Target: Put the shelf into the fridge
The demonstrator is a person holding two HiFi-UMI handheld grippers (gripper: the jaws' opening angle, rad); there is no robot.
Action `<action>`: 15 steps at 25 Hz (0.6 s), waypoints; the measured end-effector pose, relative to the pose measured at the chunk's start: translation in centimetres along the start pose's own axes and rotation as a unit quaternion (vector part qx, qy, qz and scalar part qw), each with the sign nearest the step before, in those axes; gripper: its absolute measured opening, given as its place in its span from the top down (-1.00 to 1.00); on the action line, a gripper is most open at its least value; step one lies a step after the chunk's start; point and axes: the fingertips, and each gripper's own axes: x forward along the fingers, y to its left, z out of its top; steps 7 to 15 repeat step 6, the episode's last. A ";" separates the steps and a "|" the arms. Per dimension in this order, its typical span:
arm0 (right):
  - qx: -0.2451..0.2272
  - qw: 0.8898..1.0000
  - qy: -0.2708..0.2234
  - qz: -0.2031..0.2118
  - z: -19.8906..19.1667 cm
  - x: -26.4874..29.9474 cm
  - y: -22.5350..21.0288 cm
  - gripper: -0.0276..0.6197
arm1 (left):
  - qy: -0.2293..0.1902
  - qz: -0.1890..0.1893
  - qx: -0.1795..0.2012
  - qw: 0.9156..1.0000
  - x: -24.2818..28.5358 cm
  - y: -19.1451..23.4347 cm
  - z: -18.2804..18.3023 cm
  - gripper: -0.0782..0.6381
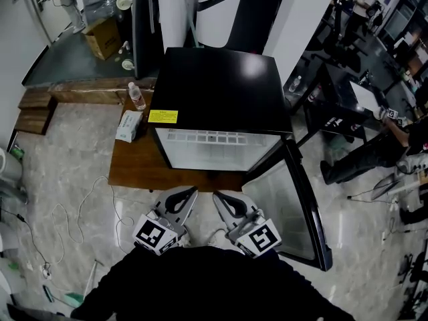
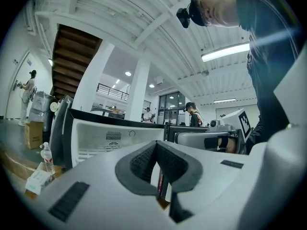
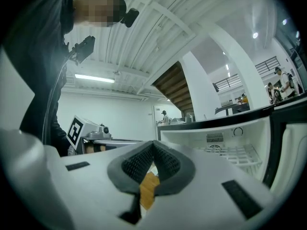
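A black mini fridge (image 1: 221, 85) stands on a low wooden platform (image 1: 134, 159), its door (image 1: 294, 209) swung open to the right. A white wire shelf (image 1: 212, 138) lies inside the white compartment, near its top. In the right gripper view the shelf (image 3: 236, 155) shows at the right, inside the fridge. My left gripper (image 1: 194, 190) and right gripper (image 1: 215, 194) hover side by side in front of the opening, both shut with nothing between the pads. In the left gripper view the shut left gripper (image 2: 156, 145) points level at the fridge interior (image 2: 103, 137).
A water bottle (image 1: 136, 97) and a tissue pack (image 1: 128, 126) sit on the platform left of the fridge. A cardboard box (image 1: 102, 37) stands further back. Cables (image 1: 73, 212) trail over the floor at the left. A person (image 1: 374, 152) and desks are at the right.
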 end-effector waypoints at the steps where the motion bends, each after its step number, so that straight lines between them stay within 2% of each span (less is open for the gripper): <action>1: 0.002 1.000 0.000 -0.002 -0.1 -0.1 -0.1 0.90 | 0.001 -0.001 0.000 1.000 0.0 0.0 0.0 0.77; 15: 0.008 1.000 0.004 -0.005 -0.4 -0.2 -0.3 0.90 | 0.002 0.002 -0.007 1.000 -0.1 0.0 -0.4 0.76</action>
